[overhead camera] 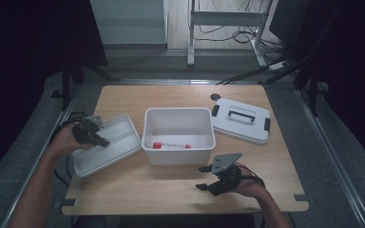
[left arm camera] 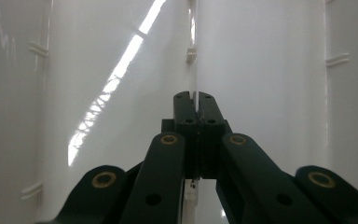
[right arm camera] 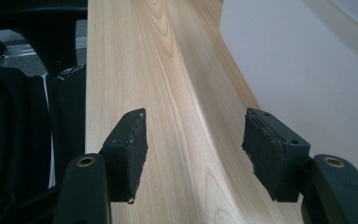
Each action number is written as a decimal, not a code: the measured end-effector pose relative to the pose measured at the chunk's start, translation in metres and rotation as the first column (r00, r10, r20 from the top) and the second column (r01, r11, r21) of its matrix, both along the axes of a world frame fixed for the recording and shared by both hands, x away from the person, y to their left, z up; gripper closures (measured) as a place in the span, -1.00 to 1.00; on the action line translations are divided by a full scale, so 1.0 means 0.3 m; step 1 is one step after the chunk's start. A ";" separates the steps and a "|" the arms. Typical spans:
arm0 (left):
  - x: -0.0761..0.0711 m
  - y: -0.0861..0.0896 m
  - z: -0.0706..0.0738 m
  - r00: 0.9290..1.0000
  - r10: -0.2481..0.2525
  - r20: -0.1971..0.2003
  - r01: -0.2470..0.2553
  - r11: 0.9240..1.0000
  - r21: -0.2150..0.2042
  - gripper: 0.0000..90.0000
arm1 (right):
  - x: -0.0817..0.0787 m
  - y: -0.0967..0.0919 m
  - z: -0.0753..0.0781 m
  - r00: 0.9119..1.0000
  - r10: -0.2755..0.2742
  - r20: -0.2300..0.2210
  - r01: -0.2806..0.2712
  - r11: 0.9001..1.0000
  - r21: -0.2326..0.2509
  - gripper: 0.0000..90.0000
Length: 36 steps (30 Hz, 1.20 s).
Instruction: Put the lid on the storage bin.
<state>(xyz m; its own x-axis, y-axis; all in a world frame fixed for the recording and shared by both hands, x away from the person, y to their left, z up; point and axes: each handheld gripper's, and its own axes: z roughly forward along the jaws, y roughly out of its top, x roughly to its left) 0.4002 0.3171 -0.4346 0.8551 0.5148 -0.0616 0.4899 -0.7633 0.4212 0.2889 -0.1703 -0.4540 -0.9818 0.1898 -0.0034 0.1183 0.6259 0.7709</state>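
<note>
White shallow plastic tray (overhead camera: 105, 145), a divided insert with a thin upright rib down its middle, lies at the near left of the pale wooden table (overhead camera: 171, 190), just beside the deep white plastic storage box (overhead camera: 179, 135), and the left gripper (overhead camera: 95, 136) has it by that rib. In the left gripper view the black pads (left arm camera: 186, 108) are pressed together on the rib (left arm camera: 194, 70), with only the thin plastic edge between them. Judging by its thin walls and glossy surface, the tray should be light and fairly stiff yet slippery, so a pinch on the centre rib looks sensible: it keeps the load balanced, though the tray could swing or slide off if tilted. The right gripper (overhead camera: 212, 178) hovers over the near right of the table, its pads (right arm camera: 129, 149) apart and holding nothing. Farther right lies the white rectangular lid with a black handle (overhead camera: 241, 119).
</note>
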 end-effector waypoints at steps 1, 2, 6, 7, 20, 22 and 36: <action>-0.004 0.004 0.018 1.000 -0.002 0.006 0.002 1.000 -0.003 0.99 | 0.000 -0.001 -0.002 1.000 -0.001 -0.002 0.001 1.000 0.000 -0.13; -0.006 0.006 0.029 1.000 -0.003 0.014 0.003 1.000 -0.004 0.99 | 0.000 -0.001 -0.006 1.000 -0.004 -0.003 0.004 1.000 -0.002 -0.13; -0.014 0.012 0.092 0.999 -0.009 0.039 0.010 1.000 -0.015 0.99 | 0.003 -0.005 -0.022 1.000 -0.011 -0.012 0.011 1.000 -0.010 -0.13; -0.016 0.014 0.111 0.999 -0.010 0.048 0.011 1.000 -0.019 0.99 | 0.003 -0.005 -0.027 1.000 -0.012 -0.014 0.012 1.000 -0.012 -0.13; -0.027 -0.003 0.263 0.994 -0.030 0.104 0.033 0.999 -0.028 0.99 | 0.008 0.008 -0.084 0.999 -0.012 -0.042 0.011 1.000 -0.029 -0.13; -0.028 -0.011 0.284 0.993 -0.035 0.114 0.039 0.999 -0.029 0.99 | 0.008 0.009 -0.090 0.999 -0.014 -0.047 0.012 0.999 -0.031 -0.13; 0.001 -0.120 0.408 0.980 -0.126 0.151 0.128 0.992 -0.006 0.99 | 0.006 0.017 -0.116 0.998 -0.012 -0.062 0.009 0.999 -0.050 -0.13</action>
<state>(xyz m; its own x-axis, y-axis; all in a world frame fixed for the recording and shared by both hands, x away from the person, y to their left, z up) 0.4004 0.2812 -0.3123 0.9136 0.4013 0.0653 0.3196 -0.8082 0.4947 0.2907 -0.1654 -0.4888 -0.9785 0.2008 0.0479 0.1715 0.6620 0.7296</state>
